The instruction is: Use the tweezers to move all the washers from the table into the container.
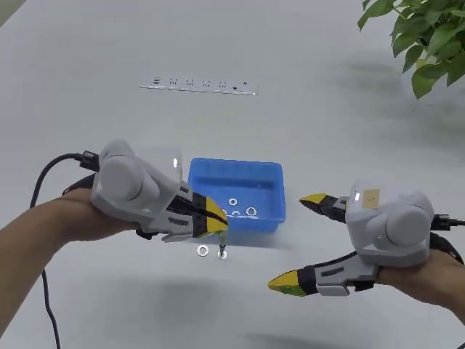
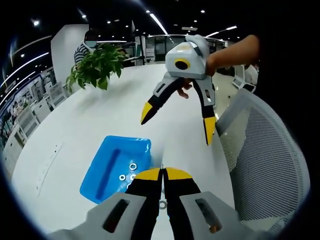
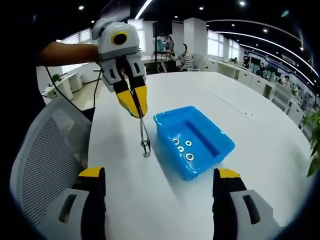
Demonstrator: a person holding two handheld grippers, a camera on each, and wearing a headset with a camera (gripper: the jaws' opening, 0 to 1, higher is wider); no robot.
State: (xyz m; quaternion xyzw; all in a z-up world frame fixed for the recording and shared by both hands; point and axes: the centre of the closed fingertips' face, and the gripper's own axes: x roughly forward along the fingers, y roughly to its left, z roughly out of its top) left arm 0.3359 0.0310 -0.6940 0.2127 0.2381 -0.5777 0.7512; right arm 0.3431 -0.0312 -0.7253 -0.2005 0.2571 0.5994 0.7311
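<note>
My left gripper (image 1: 216,218) is shut on thin metal tweezers (image 1: 221,240) that point down at the table in front of the blue container (image 1: 235,163). The tweezers' tips (image 3: 146,146) rest at a washer (image 1: 222,254); whether they grip it I cannot tell. A second washer (image 1: 203,251) lies just left of it. Several washers (image 1: 251,211) lie inside the container (image 3: 165,125). My right gripper (image 1: 296,241) hovers open to the container's right, nothing between its jaws. The left gripper view has the shut tips (image 2: 162,174), the container (image 2: 102,172) and the right gripper (image 2: 177,122).
A power strip (image 1: 197,85) lies at the far side of the white table. A green plant (image 1: 425,36) stands at the back right corner. A grey mesh chair (image 3: 45,145) is by the near table edge. A black cable (image 1: 43,189) trails from the left gripper.
</note>
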